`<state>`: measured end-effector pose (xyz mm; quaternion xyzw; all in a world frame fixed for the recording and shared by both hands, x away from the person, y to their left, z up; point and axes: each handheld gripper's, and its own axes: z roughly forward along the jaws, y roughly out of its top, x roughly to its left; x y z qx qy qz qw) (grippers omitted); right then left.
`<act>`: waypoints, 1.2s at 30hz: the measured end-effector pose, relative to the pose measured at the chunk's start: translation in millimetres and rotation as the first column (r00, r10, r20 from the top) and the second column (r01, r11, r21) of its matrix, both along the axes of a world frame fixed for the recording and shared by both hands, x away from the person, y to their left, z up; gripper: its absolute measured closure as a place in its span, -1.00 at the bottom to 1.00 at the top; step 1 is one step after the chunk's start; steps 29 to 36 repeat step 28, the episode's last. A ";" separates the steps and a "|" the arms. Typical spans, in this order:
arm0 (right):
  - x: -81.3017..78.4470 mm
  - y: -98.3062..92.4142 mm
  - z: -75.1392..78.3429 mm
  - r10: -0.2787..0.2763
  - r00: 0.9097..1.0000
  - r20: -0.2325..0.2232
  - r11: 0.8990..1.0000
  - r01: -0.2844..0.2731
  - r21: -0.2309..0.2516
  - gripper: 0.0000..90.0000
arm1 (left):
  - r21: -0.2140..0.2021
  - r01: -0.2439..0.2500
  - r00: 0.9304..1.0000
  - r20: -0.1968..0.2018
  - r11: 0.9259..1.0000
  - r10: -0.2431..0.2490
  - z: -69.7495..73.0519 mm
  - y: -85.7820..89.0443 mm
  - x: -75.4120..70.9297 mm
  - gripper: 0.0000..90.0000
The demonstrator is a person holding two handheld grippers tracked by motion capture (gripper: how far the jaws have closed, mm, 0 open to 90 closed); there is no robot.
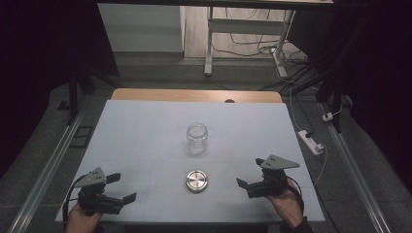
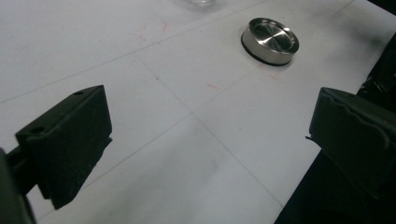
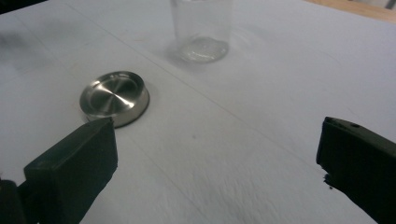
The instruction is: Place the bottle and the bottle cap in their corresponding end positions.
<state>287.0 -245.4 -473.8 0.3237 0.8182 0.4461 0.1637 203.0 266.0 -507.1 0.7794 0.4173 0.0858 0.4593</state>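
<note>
Nearest to us, at the near left corner of the white table cover (image 1: 145, 126), we hold the left gripper (image 1: 121, 188) low over the sheet, its two black jaws spread wide with nothing between them. In the left gripper view, bare white sheet lies in the gap between those jaws, and the round brushed-steel lid (image 2: 270, 40) with a dark rubber rim sits well beyond them, toward the far right of that view.

At the near right we hold the right gripper (image 1: 248, 173), also spread wide and touching nothing. In the right gripper view its jaws frame the sheet; the steel lid (image 3: 115, 97) lies just past the left jaw's tip, apart from it.

From the high view, the lid (image 1: 197, 180) rests flat on the cover between our two grippers, near the front edge. Farther back, at the middle of the table, the clear glass jar (image 1: 197, 138) stands upright and uncovered, well apart from both grippers.
</note>
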 end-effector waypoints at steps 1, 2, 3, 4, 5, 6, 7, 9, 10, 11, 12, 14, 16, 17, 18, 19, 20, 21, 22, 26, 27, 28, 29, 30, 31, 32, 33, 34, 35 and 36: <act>-2.0 -3.9 -0.8 -0.012 1.000 -0.004 1.000 0.012 -0.003 -1.00 | -0.001 -0.008 1.000 -0.002 1.000 0.008 -0.5 1.6 -1.5 -1.00; -4.1 -7.9 -1.7 -0.024 1.000 -0.005 1.000 0.024 -0.003 -1.00 | -0.002 -0.014 1.000 -0.004 1.000 0.014 -1.0 3.4 -2.9 -1.00; -6.1 -11.9 -2.7 -0.038 0.999 -0.010 0.999 0.037 -0.004 -1.00 | -0.003 -0.019 1.000 -0.007 1.000 0.019 -1.6 5.2 -4.3 -1.00; -8.0 -15.9 -3.7 -0.051 0.999 -0.015 0.999 0.051 -0.005 -1.00 | -0.002 -0.027 1.000 -0.009 1.000 0.027 -2.1 6.8 -5.8 -1.00; -10.1 -19.8 -4.5 -0.062 0.998 -0.017 0.998 0.062 -0.009 -1.00 | -0.002 -0.027 1.000 -0.009 1.000 0.027 -2.1 6.8 -5.8 -1.00; -12.2 -23.4 -5.4 -0.075 0.997 -0.020 0.997 0.074 -0.010 -1.00 | -0.001 -0.040 0.999 -0.014 0.999 0.040 -3.2 9.8 -8.7 -1.00; -14.2 -26.8 -6.1 -0.086 0.996 -0.023 0.996 0.086 -0.010 -1.00 | 0.000 -0.047 0.999 -0.015 0.999 0.047 -3.8 10.9 -10.1 -1.00; -17.9 -33.0 -7.9 -0.107 0.994 -0.030 0.994 0.107 -0.009 -1.00 | 0.002 -0.057 0.998 -0.022 0.998 0.057 -5.1 13.5 -12.5 -1.00; -19.6 -35.6 -8.9 -0.117 0.993 -0.033 0.993 0.117 -0.012 -1.00 | 0.002 -0.063 0.998 -0.028 0.998 0.064 -6.0 14.3 -13.7 -1.00; -21.2 -37.9 -10.0 -0.125 0.991 -0.038 0.992 0.124 -0.016 -1.00 | 0.006 -0.065 0.997 -0.031 0.998 0.065 -6.8 15.4 -14.6 -1.00; -22.7 -40.1 -11.1 -0.133 0.990 -0.043 0.991 0.132 -0.022 -1.00 | 0.014 -0.071 0.997 -0.037 0.997 0.072 -7.7 15.9 -15.8 -1.00; -25.5 -43.5 -13.3 -0.146 0.988 -0.048 0.989 0.144 -0.035 -1.00 | 0.034 -0.080 0.996 -0.043 0.996 0.081 -9.6 16.9 -17.9 -1.00; -28.7 -46.2 -15.1 -0.157 0.986 -0.055 0.987 0.154 -0.048 -1.00 | 0.049 -0.090 0.994 -0.050 0.995 0.092 -11.3 17.7 -20.2 -1.00; -30.4 -47.3 -15.8 -0.161 0.985 -0.059 0.986 0.158 -0.055 -1.00 | 0.059 -0.096 0.994 -0.054 0.994 0.099 -12.0 18.1 -21.3 -1.00; -32.0 -48.4 -16.5 -0.165 0.984 -0.064 0.985 0.161 -0.060 -1.00 | 0.070 -0.101 0.993 -0.057 0.992 0.105 -12.9 18.5 -22.4 -1.00; -33.5 -49.5 -17.0 -0.170 0.983 -0.068 0.984 0.166 -0.067 -1.00 | 0.081 -0.106 0.992 -0.060 0.991 0.111 -13.7 18.8 -23.4 -1.00; -34.9 -50.7 -17.7 -0.177 0.982 -0.071 0.983 0.172 -0.071 -1.00 | 0.092 -0.108 0.991 -0.066 0.990 0.114 -14.4 19.1 -24.0 -1.00; -36.1 -51.8 -18.6 -0.183 0.980 -0.075 0.981 0.177 -0.074 -1.00 | 0.093 -0.116 0.990 -0.065 0.989 0.123 -14.4 19.3 -24.9 -1.00; -37.1 -53.0 -19.7 -0.187 0.979 -0.080 0.980 0.180 -0.080 -1.00 | 0.091 -0.119 0.990 -0.064 0.989 0.125 -14.3 19.7 -25.5 -0.99; -38.7 -55.2 -20.5 -0.201 0.975 -0.090 0.978 0.194 -0.082 -1.00 | 0.095 -0.127 0.988 -0.074 0.987 0.134 -14.7 19.8 -25.1 -0.99; -38.2 -55.3 -21.0 -0.203 0.975 -0.095 0.977 0.195 -0.085 -1.00 | 0.095 -0.126 0.988 -0.075 0.988 0.133 -14.7 19.5 -24.8 -0.99; -38.0 -55.2 -21.2 -0.203 0.974 -0.097 0.977 0.195 -0.089 -1.00 | 0.095 -0.126 0.988 -0.075 0.988 0.133 -14.7 19.5 -24.8 -0.99; -38.0 -55.2 -21.2 -0.203 0.974 -0.097 0.977 0.195 -0.089 -1.00 | 0.095 -0.126 0.988 -0.075 0.988 0.133 -14.7 19.5 -24.8 -0.99; -38.0 -55.2 -21.2 -0.203 0.974 -0.097 0.977 0.195 -0.089 -1.00 | 0.095 -0.126 0.988 -0.075 0.988 0.133 -14.7 19.5 -24.8 -0.99; -38.0 -55.2 -21.2 -0.203 0.974 -0.097 0.977 0.195 -0.089 -1.00 | 0.095 -0.126 0.988 -0.075 0.988 0.133 -14.7 19.5 -24.8 -0.99; -38.0 -55.2 -21.2 -0.203 0.974 -0.097 0.977 0.195 -0.089 -1.00 | 0.095 -0.126 0.988 -0.075 0.988 0.133 -14.7 19.5 -24.8 -0.99; -38.0 -55.2 -21.2 -0.203 0.974 -0.097 0.977 0.195 -0.089 -1.00 | 0.095 -0.126 0.988 -0.075 0.988 0.133 -14.7 19.5 -24.8 -0.99; -38.0 -55.2 -21.2 -0.203 0.974 -0.097 0.977 0.195 -0.089 -1.00 | 0.095 -0.126 0.988 -0.075 0.988 0.133 -14.7 19.5 -24.8 -0.99; -38.0 -55.2 -21.2 -0.203 0.974 -0.097 0.977 0.195 -0.089 -1.00 | 0.095 -0.126 0.988 -0.075 0.988 0.133 -14.7 19.5 -24.8 -0.99; -38.0 -55.2 -21.2 -0.203 0.974 -0.097 0.977 0.195 -0.089 -1.00 | 0.095 -0.126 0.988 -0.075 0.988 0.133 -14.7 19.5 -24.8 -0.99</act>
